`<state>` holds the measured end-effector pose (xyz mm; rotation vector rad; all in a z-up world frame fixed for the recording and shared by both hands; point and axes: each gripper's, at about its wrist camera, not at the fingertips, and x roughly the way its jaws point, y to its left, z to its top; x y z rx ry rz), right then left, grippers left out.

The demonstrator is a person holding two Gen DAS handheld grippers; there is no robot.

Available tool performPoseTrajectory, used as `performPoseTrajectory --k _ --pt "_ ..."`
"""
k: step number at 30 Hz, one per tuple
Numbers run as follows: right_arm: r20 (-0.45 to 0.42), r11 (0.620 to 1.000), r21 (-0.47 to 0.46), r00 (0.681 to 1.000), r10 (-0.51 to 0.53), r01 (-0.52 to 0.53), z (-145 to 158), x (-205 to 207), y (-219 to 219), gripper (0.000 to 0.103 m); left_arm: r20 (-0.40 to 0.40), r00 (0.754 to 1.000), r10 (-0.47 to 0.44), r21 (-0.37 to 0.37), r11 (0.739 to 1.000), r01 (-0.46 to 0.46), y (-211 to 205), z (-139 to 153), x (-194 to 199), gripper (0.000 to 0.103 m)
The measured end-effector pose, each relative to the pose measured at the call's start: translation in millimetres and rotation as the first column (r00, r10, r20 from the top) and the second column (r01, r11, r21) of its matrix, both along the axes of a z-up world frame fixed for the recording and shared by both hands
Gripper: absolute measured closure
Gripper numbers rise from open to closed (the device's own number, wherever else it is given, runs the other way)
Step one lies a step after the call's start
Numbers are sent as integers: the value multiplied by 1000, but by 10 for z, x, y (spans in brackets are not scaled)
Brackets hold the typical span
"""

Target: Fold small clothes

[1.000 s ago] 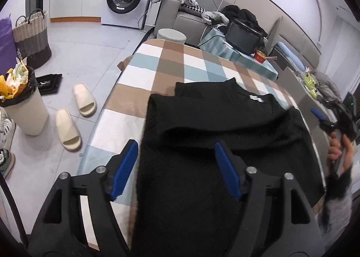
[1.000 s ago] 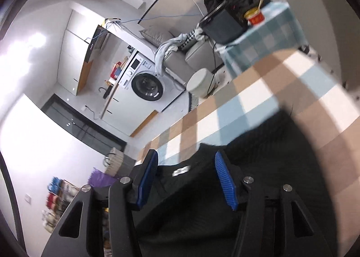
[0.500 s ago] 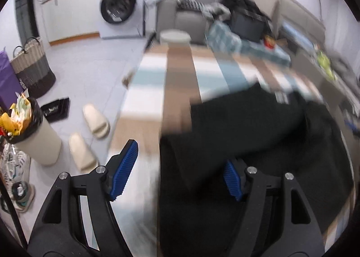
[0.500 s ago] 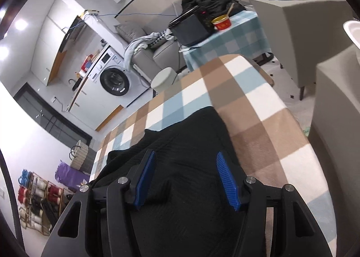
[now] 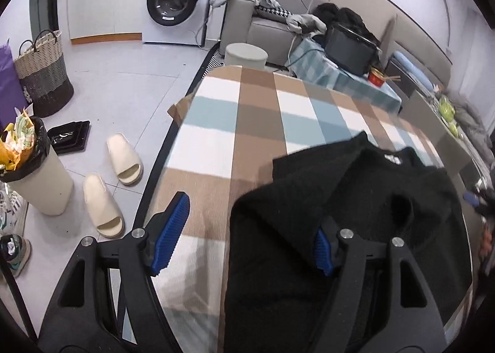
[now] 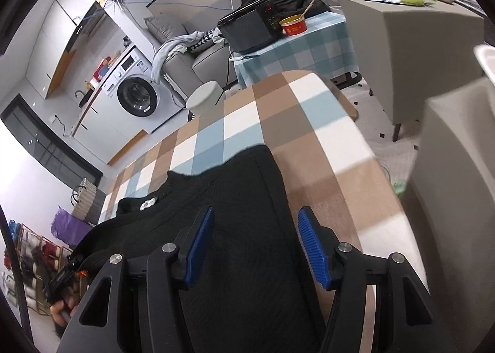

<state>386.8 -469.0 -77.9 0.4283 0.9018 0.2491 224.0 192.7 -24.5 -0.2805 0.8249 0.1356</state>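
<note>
A black knitted top lies on the checked table cloth, its white neck label at the far side. In the left wrist view my left gripper is open at the garment's left edge; the left blue pad is over bare cloth and the right pad is partly covered by a raised fold of the fabric. In the right wrist view my right gripper is open, low over the garment's right edge, gripping nothing.
Left of the table, on the floor, are two cream slippers, a full waste bin, a woven basket and a washing machine. A second table with a black appliance and a grey cabinet stand beyond.
My left gripper has shifted left, off the middle of the garment to its left edge. The right gripper has dropped lower over the right edge. The left side of the fabric is now bunched.
</note>
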Motion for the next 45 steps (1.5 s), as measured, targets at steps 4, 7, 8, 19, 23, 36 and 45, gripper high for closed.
performPoseTrajectory --k 4,7,8,19,23,36,45 --pt "-38 1000 10 999 -1 1 -160 321 77 46 -13 1000 -10 4 1000 10 -50 9 -73 34" --pt "-55 1000 -3 998 24 -24 -267 484 146 48 -6 1000 9 -21 1000 -9 17 68 -166 34" --pt "-50 999 -7 998 36 -37 -275 503 176 55 9 999 32 -22 999 -32 51 110 -215 34" --pt "170 997 -69 985 -34 47 106 316 96 96 101 991 93 -24 996 -91 149 418 -241 23" --pt "88 990 -71 989 -119 126 -20 410 30 96 68 993 100 -55 994 -96 237 327 68 23" --pt "-11 999 -52 1000 12 -13 -166 334 153 52 33 999 -14 -46 999 16 -31 22 244 23" --pt "-9 998 -46 999 34 -34 -295 447 223 86 39 996 -77 -5 997 77 -281 -56 531 101"
